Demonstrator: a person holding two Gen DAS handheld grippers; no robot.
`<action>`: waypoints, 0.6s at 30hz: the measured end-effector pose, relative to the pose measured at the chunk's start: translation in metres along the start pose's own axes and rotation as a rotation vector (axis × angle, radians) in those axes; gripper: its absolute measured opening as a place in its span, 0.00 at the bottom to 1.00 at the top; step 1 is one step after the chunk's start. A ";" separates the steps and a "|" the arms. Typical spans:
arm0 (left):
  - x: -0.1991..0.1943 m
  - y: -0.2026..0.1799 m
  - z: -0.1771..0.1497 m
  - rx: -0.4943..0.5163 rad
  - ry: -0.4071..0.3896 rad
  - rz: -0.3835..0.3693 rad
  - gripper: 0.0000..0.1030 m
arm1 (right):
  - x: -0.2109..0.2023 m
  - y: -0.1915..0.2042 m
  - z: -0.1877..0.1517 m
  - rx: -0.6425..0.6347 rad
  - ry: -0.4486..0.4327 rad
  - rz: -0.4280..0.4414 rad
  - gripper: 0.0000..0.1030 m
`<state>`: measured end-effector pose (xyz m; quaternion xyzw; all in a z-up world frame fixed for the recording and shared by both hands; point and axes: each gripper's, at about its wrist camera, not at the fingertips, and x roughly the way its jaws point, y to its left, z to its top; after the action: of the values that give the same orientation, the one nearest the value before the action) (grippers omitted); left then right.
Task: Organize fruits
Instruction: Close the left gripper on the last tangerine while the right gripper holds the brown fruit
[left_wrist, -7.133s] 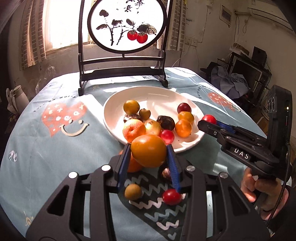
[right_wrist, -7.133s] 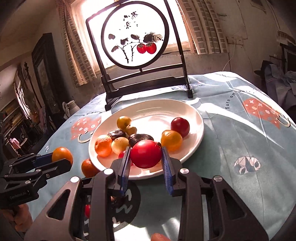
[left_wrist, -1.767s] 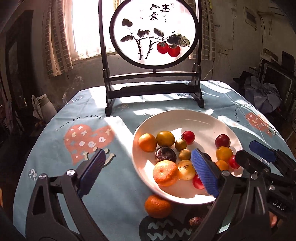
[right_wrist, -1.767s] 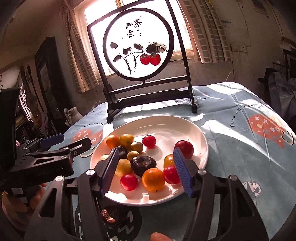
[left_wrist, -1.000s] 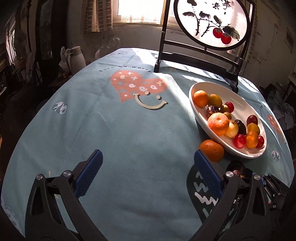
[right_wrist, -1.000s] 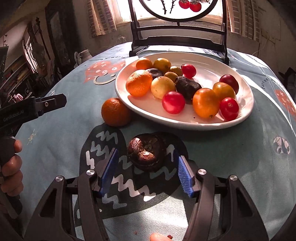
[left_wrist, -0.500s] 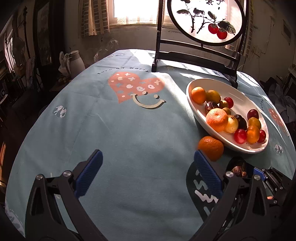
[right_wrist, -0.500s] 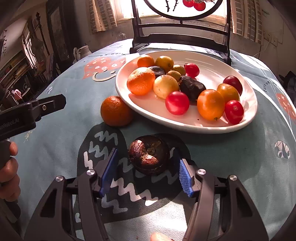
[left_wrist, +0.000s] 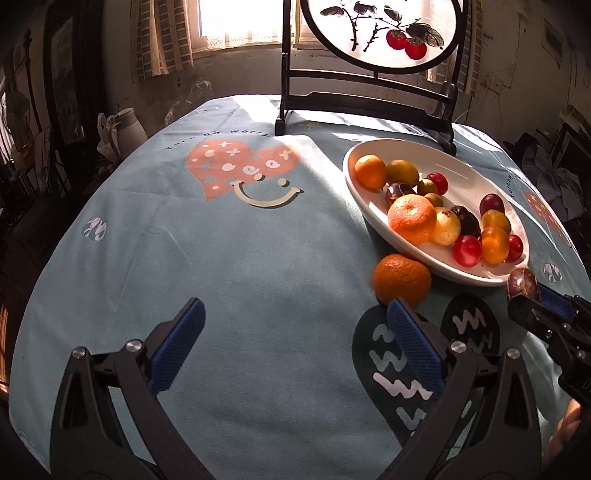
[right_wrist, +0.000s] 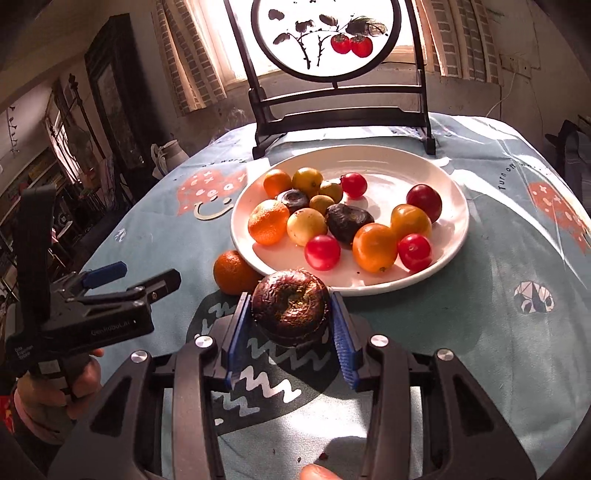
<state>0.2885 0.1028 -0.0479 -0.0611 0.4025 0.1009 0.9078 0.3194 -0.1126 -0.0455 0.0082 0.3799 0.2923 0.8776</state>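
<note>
While the dark wrinkled fruit (right_wrist: 290, 305), half a second ago resting on the table (right_wrist: 480, 332), is now pinched and lifted by the right tongs (right_wrist: 290, 317) near the plate (right_wrist: 436, 275), the left tongs (left_wrist: 291, 341) are held spread, empty, beside the stray orange (left_wrist: 402, 279).

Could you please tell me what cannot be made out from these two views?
- Dark fruit: its underside, hidden by the right tool in the right view.
- Orange: its base, behind the left tool's finger in the left view.
- Screen: top cut off in both views.
</note>
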 end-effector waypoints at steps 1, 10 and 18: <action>0.004 -0.007 -0.001 0.026 0.010 -0.031 0.98 | -0.001 -0.004 0.001 0.017 -0.002 -0.002 0.42; 0.022 -0.057 -0.007 0.235 -0.032 -0.089 0.96 | -0.005 -0.019 0.003 0.067 -0.005 -0.021 0.42; 0.033 -0.071 -0.001 0.268 -0.020 -0.128 0.79 | -0.007 -0.025 0.003 0.089 0.000 -0.032 0.42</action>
<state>0.3263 0.0378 -0.0708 0.0364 0.3988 -0.0111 0.9162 0.3305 -0.1361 -0.0444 0.0414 0.3928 0.2611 0.8808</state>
